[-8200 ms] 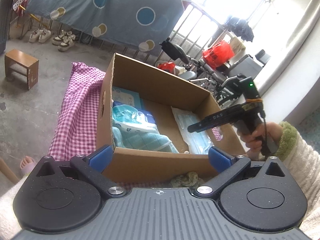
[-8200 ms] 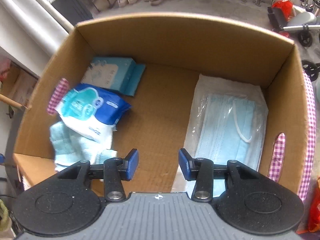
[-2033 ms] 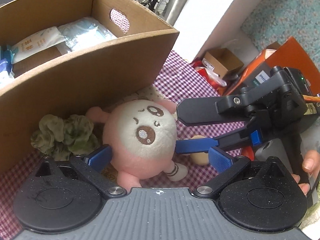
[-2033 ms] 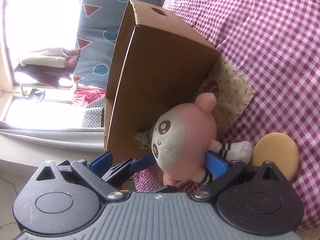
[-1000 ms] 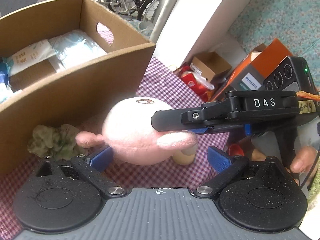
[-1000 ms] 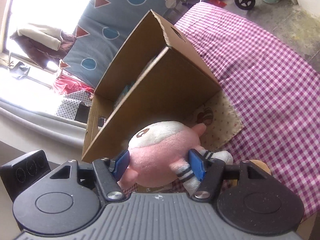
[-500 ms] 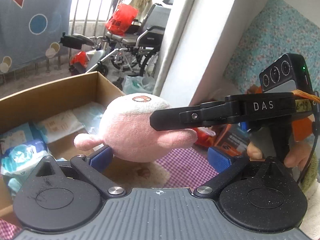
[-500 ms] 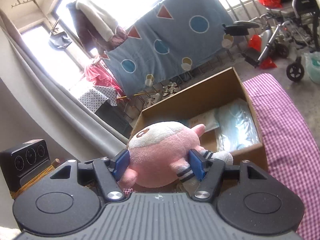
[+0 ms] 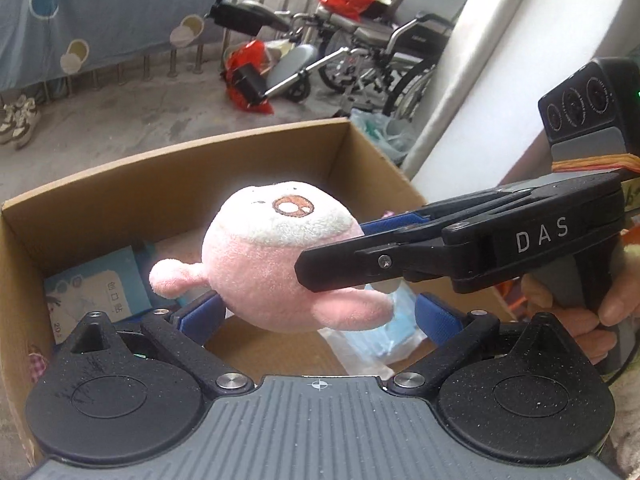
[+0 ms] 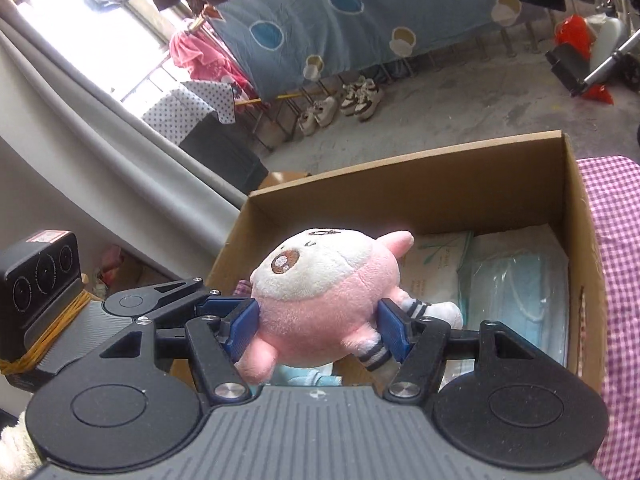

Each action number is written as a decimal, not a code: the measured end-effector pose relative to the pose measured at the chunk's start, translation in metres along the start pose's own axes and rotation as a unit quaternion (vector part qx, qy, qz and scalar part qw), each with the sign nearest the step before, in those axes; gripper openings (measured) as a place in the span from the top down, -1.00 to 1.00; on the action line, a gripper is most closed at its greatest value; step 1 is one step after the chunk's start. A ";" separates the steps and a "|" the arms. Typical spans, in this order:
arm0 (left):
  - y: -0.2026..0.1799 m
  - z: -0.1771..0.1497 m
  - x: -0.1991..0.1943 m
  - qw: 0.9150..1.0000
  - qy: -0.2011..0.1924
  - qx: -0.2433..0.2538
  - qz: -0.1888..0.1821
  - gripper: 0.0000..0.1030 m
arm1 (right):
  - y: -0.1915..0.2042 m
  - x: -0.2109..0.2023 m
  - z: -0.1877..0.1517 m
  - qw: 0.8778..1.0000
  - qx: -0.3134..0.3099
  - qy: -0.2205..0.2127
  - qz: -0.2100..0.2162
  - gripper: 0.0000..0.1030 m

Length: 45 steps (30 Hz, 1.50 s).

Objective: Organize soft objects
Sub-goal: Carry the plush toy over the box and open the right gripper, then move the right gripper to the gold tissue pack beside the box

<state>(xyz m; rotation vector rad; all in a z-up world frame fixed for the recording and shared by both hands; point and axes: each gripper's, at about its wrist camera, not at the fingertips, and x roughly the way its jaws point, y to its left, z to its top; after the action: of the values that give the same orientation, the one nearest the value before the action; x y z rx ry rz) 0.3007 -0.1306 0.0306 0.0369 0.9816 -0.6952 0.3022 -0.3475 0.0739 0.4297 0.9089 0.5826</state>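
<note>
A round pink and white plush toy (image 10: 320, 300) hangs above the open cardboard box (image 10: 440, 168). My right gripper (image 10: 318, 328) is shut on it, both blue pads pressing into its pink body. In the left wrist view the right gripper (image 9: 336, 248) reaches in from the right, holding the plush toy (image 9: 272, 264) over the box (image 9: 180, 184). My left gripper (image 9: 316, 316) stands open just below the toy, its blue pads wide apart. In the right wrist view the left gripper (image 10: 216, 308) shows at the left, beside the toy.
Inside the box lie a bag of blue face masks (image 10: 520, 280) and a light blue tissue pack (image 9: 92, 296). A purple checked cloth (image 10: 616, 280) covers the table to the box's right. Wheelchairs (image 9: 380, 52), shoes (image 10: 340, 108) and a hanging blue sheet (image 10: 360, 12) stand beyond.
Both grippers rose from the table beside the box and moved over its open top. The plush toy came along in the right gripper, and the left stayed open.
</note>
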 end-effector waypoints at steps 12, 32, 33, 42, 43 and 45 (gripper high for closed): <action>0.026 -0.001 0.054 0.995 0.097 -0.005 0.017 -0.89 | -0.057 0.111 0.008 0.988 0.023 0.150 -0.035 -0.33; -0.007 -0.022 -0.076 1.000 -0.025 0.008 0.016 -0.94 | -0.026 0.035 0.010 0.993 0.040 0.087 -0.069 -0.65; -0.010 -0.027 -0.088 0.999 -0.038 0.010 0.015 -0.95 | -0.020 0.022 0.007 0.994 0.036 0.073 -0.066 -0.65; -0.025 -0.106 -0.161 0.995 -0.100 0.009 0.023 -0.99 | 0.018 -0.096 -0.056 0.998 0.016 -0.055 -0.022 -0.79; -0.027 -0.117 -0.160 0.995 -0.100 0.008 0.023 -0.99 | 0.019 -0.103 -0.067 0.998 0.018 -0.062 -0.017 -0.80; -0.030 -0.138 -0.153 0.996 -0.090 0.008 0.020 -0.99 | 0.019 -0.112 -0.091 0.997 0.024 -0.072 -0.010 -0.80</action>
<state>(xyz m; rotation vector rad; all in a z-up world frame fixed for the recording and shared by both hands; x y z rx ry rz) 0.1260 -0.0284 0.0774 0.0075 0.8002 -0.6575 0.1672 -0.3946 0.1029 0.4994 0.7904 0.5048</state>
